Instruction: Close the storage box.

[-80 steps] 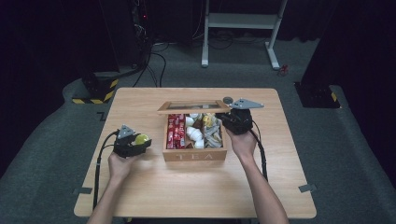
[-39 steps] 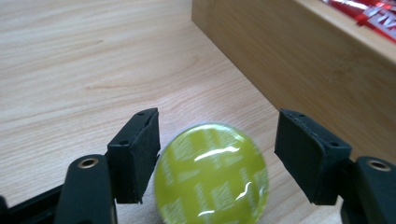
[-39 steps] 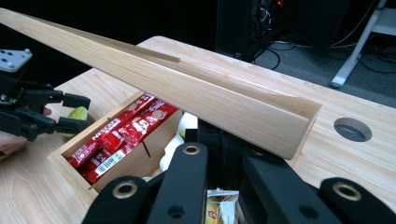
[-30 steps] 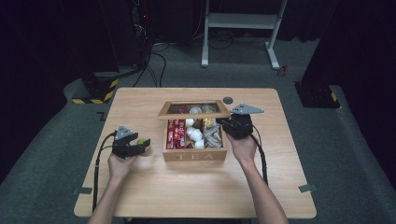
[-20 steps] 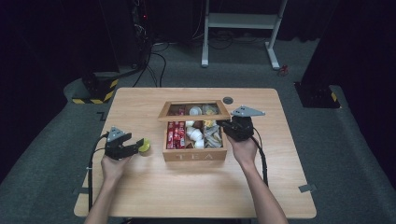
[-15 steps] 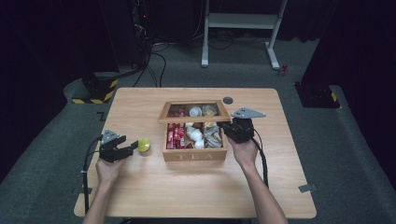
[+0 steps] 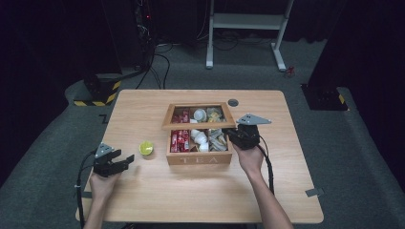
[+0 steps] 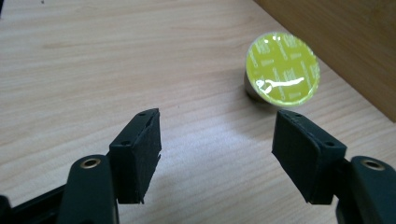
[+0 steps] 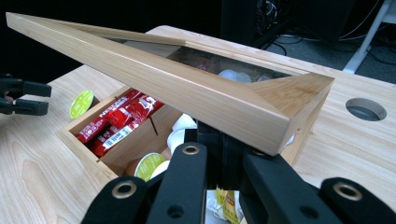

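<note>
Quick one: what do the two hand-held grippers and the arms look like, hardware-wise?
Both are black. The left hand-held gripper has two blocky foam-like pads on black arms with brass-coloured rivets. The right hand-held gripper has the same riveted links. Each carries a grey three-cornered plate on top and trails a black cable. Forearms are bare, no sleeves visible.

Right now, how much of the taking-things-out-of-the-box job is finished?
Done: one yellow-lidded pod sits on the table, and the open left gripper is off it. In hand: the right gripper props the tea box lid. Left: sachets and pods inside.
</note>
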The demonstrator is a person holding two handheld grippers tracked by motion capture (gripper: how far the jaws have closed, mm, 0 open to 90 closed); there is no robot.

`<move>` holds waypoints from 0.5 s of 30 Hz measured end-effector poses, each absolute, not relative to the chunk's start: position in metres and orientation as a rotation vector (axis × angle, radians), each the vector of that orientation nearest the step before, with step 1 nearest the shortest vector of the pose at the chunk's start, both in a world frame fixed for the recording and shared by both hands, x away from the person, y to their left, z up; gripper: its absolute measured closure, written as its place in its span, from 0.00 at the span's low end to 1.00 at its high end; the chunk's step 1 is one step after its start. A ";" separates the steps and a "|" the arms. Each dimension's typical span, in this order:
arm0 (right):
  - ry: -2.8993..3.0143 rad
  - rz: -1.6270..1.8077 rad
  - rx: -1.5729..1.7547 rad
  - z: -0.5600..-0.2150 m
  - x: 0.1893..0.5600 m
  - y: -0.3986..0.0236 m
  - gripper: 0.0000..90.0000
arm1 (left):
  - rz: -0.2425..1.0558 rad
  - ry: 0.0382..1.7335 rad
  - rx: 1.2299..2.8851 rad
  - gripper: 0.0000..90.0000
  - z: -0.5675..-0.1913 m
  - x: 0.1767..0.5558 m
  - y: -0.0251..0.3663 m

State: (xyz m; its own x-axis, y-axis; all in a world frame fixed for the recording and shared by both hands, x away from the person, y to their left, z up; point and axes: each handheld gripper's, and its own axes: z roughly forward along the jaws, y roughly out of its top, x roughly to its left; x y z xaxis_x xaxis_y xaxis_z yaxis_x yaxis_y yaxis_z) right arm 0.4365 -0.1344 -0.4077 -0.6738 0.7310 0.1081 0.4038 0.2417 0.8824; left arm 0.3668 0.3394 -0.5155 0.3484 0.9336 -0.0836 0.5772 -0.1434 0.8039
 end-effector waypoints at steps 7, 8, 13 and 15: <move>2.204 1.401 1.053 -0.415 0.433 -0.135 1.00 | 0.566 1.343 1.886 0.35 -0.525 0.365 0.334; 2.206 1.401 1.054 -0.415 0.432 -0.135 0.99 | 0.560 1.344 1.889 0.35 -0.526 0.365 0.334; 2.208 1.409 1.060 -0.419 0.431 -0.136 0.99 | 0.560 1.351 1.894 0.35 -0.528 0.365 0.334; 2.212 1.413 1.062 -0.422 0.430 -0.136 0.99 | 0.561 1.368 1.894 0.35 -0.528 0.366 0.334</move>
State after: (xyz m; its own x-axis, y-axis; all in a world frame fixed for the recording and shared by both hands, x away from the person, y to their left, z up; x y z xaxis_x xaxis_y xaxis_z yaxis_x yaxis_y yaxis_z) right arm 0.4295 -0.1362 -0.4224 -0.6779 0.7242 0.1268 0.4195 0.2394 0.8756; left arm 0.3662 0.3342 -0.5284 0.3414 0.9378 -0.0631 0.6233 -0.1757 0.7620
